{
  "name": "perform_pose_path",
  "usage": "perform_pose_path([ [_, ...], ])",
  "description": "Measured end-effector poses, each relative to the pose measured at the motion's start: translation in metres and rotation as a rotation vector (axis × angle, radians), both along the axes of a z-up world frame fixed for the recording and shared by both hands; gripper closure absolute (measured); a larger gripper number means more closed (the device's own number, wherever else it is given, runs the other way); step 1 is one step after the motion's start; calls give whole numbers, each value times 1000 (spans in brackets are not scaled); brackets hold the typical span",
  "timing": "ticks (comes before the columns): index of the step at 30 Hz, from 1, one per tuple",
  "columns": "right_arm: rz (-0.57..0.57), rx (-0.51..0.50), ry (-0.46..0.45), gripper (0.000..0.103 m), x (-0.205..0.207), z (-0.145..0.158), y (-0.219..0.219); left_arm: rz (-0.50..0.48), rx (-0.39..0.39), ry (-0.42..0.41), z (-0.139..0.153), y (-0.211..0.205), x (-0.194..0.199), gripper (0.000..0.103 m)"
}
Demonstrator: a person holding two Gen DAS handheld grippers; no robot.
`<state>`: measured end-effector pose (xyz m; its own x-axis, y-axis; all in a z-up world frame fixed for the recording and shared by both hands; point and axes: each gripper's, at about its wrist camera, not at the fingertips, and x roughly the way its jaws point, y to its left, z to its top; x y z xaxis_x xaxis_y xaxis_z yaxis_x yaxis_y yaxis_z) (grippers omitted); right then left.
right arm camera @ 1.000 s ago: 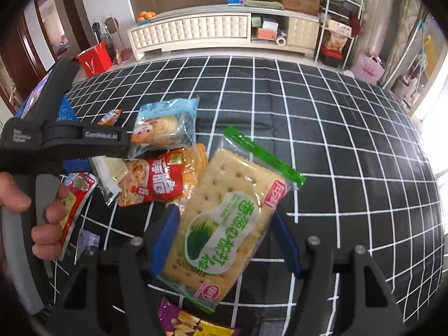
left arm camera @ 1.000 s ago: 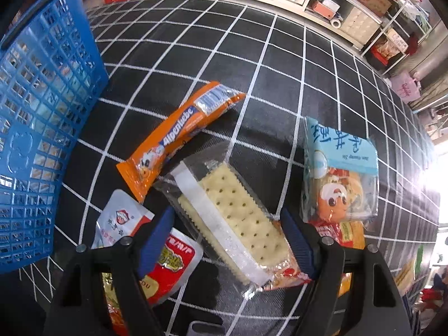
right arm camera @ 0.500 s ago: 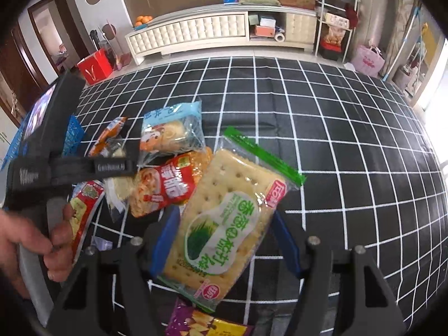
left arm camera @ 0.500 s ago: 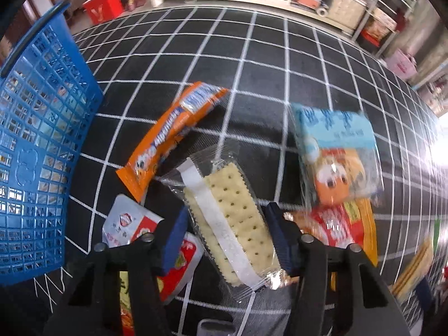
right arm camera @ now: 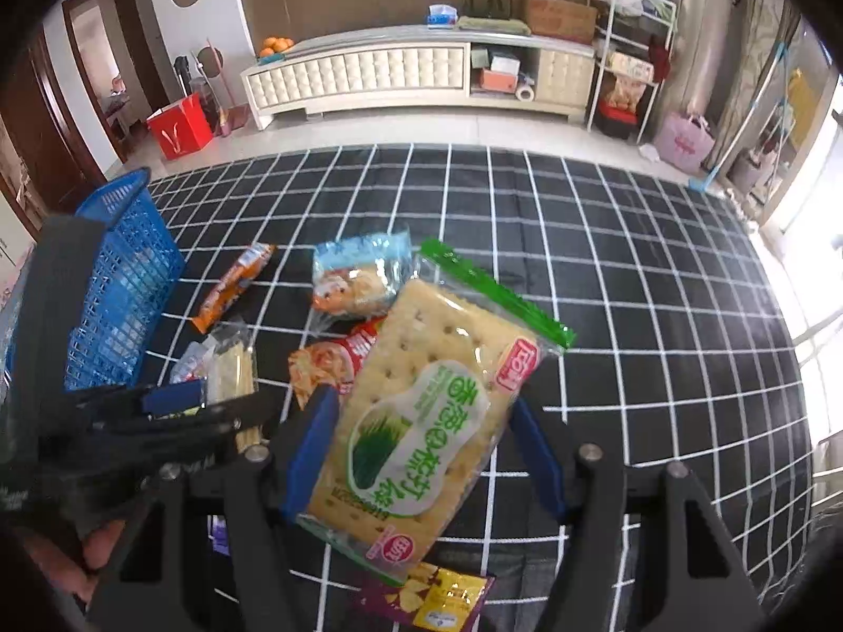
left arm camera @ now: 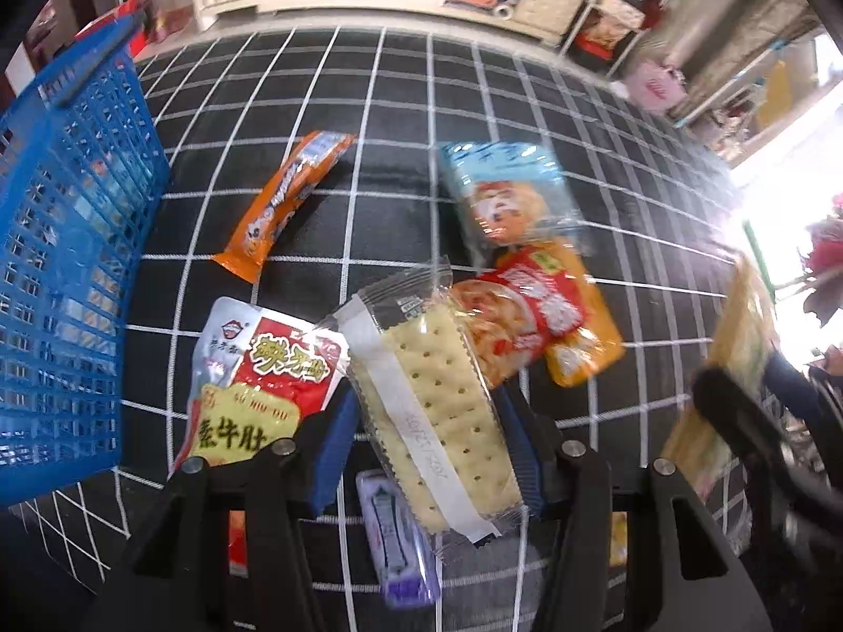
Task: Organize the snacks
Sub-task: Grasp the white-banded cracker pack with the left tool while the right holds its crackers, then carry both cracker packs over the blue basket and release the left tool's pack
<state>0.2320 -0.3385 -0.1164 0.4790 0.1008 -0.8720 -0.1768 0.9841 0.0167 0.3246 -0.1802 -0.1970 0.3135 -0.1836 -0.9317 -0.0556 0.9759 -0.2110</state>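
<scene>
My left gripper is shut on a clear-wrapped cracker pack, held above the black checked cloth. My right gripper is shut on a larger cracker pack with a green label, also lifted. On the cloth lie an orange stick snack, a red-and-white pouch, a light blue bun pack and a red-orange pack. The blue basket stands at the left. In the right wrist view the left gripper sits beside the basket.
A small purple packet lies under the left gripper, and a purple chip bag lies under the right one. A hand holds the left gripper. A white cabinet and shelves stand beyond the cloth's far edge.
The left fingers closed on the clear cracker pack and lifted it off the cloth. The right gripper rose with its green-label pack, so more of the room shows.
</scene>
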Motion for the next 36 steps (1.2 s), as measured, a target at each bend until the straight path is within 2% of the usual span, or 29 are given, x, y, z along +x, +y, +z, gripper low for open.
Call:
perform_pose_path([
  [4,7,-28,-31,33,-7,20,14,-19,-30,-64,32,13,-15,52],
  [9,11,-49,-77,33,-14,47,30,-29,-44,-147,71,49,-27,52],
  [23,87,-65,-156,33,-27,97,112,4,-71,-312,131,142,-61,52],
  [31,163,-33,-190,34,-32,112,165,20,-47,-378,159,203,-79,52],
  [36,210,-11,-198,34,-33,113,194,32,18,-425,174,235,-85,52],
])
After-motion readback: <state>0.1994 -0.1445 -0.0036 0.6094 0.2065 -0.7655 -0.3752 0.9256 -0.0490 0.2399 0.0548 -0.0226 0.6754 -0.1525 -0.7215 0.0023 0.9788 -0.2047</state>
